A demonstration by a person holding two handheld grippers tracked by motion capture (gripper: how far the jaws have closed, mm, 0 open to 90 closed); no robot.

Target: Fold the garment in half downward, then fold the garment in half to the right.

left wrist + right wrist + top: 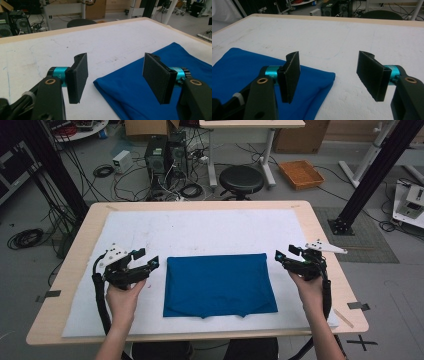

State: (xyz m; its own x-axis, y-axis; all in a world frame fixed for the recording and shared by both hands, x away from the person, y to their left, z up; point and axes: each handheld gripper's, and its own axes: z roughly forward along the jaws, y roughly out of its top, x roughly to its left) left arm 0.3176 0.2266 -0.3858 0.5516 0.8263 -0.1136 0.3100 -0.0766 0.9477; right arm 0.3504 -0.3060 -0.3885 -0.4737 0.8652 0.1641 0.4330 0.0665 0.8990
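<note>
Table point(75, 270): blue cloth point(218, 284) between grippers.

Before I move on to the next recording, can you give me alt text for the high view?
A folded blue cloth lies on a white mat covering a wooden table. A person's hands hold the left gripper and right gripper on either side of it, jaws open, nothing between them. Behind the table are a black stool, computers and cables on the floor.
</note>
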